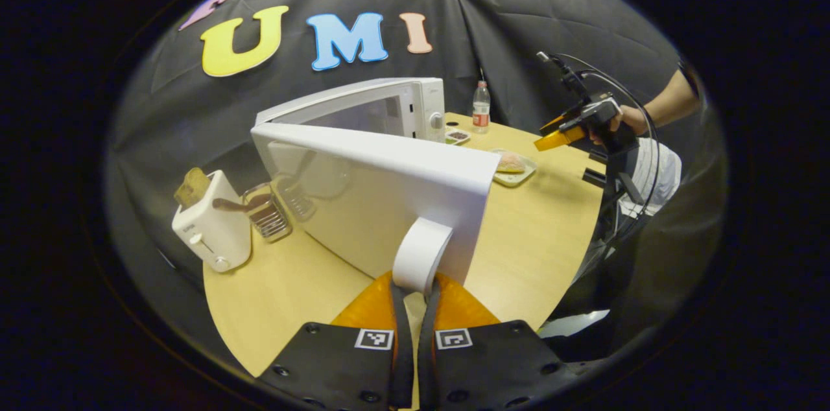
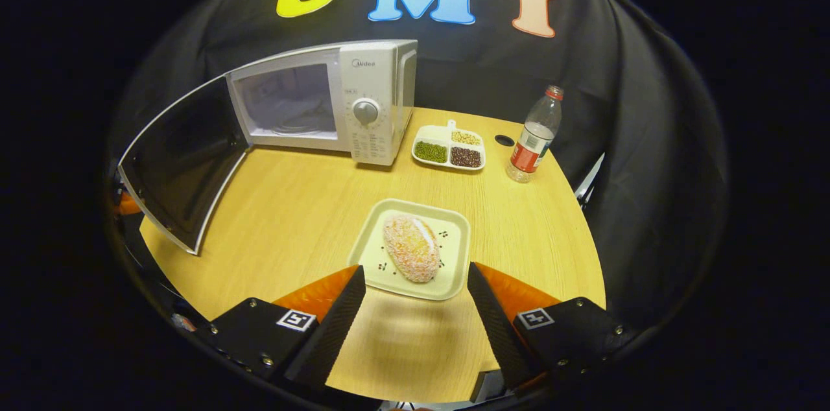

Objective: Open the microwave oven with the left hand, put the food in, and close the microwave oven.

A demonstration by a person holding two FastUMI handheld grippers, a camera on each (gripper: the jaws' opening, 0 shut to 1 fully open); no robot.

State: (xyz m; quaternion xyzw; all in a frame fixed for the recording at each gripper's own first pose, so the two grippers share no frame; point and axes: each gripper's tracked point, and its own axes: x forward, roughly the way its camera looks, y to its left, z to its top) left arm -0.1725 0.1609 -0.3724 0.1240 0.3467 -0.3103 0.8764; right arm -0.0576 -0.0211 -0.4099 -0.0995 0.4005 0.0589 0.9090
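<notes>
The white microwave (image 2: 376, 106) stands at the back of the wooden table with its door (image 2: 181, 164) swung wide open and its cavity bare. In the left gripper view my left gripper (image 1: 415, 291) is shut on the door's white handle (image 1: 420, 254), with the door panel (image 1: 376, 203) stretching away in front. A sprinkled bread roll (image 2: 412, 247) lies on a cream square plate (image 2: 389, 262) in front of the oven. My right gripper (image 2: 416, 267) hovers open just above the plate's near edge, one finger on each side. The right gripper (image 1: 551, 139), held by a hand, also shows far off above the plate (image 1: 515, 176).
A white toaster (image 1: 211, 226) holding a slice and a glass holder (image 1: 269, 210) sit left of the door. A divided dish of beans (image 2: 449, 146) and a water bottle (image 2: 533, 139) stand right of the microwave. The table's rounded edge (image 2: 583, 268) runs close on the right.
</notes>
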